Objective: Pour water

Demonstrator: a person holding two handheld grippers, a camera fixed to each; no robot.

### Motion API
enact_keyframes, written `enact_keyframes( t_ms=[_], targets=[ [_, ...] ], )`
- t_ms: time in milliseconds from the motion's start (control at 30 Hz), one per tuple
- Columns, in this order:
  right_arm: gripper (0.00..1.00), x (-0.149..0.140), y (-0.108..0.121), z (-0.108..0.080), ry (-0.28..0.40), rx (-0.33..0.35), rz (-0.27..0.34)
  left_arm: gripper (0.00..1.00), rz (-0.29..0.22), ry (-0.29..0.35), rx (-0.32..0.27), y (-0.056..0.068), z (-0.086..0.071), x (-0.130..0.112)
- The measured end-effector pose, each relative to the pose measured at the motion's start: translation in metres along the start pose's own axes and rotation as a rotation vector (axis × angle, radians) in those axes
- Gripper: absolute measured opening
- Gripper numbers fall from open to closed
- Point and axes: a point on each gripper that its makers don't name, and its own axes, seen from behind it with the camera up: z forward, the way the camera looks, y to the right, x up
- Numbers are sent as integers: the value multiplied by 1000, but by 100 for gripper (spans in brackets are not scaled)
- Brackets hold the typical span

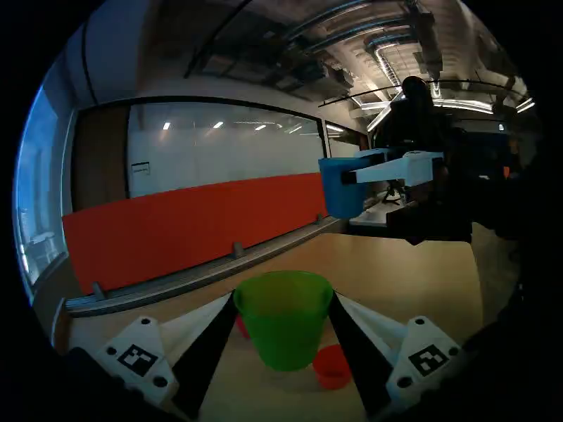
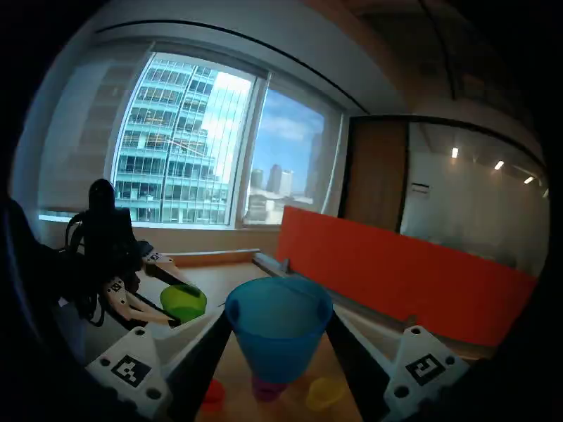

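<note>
Two cups carry the task. The blue cup (image 2: 279,330) sits between the fingers of the right gripper (image 2: 278,320), and both fingers press on its tapered wall. The green cup (image 1: 283,330) is clamped the same way by the left gripper (image 1: 281,309). The water level in either cup cannot be read.

Hazards, as judged from this position:

1. Misalignment. Seen from the left gripper, the blue cup stands ahead, higher and off to the right, well apart from the green rim. A tilt begun here would likely send water onto the table (image 1: 401,274) or the small red cup (image 1: 331,366) just below the green cup. Bring the blue rim over the green mouth before tilting.
2. Slip. Both cups narrow toward the base. Once the blue cup tips rim-down, its weight pulls it toward the narrower section and the hold may loosen.
3. Contact. A close approach risks knocking rim against rim or finger against finger, which could jolt either cup.

Pose: the left gripper is held low over the table, fingers roughly level and cup upright. The right gripper is raised, with its fingers near horizontal and its cup upright, mouth up.
</note>
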Motion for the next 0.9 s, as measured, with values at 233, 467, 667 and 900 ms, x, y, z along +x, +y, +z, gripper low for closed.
enact_keyframes(
  t_ms=[233,467,667,900],
  targets=[
    [90,-15,10,-13,-14,-20,20,88,6,-20,17,-6,2,-7],
    [90,-26,15,-18,-18,-24,38,88,10,-45,22,-9,7,-13],
    [90,-41,16,-20,-36,-20,49,88,16,-82,22,-11,12,-23],
    [91,-59,20,-20,-66,-19,48,88,23,-125,17,-13,18,-36]
  ],
)
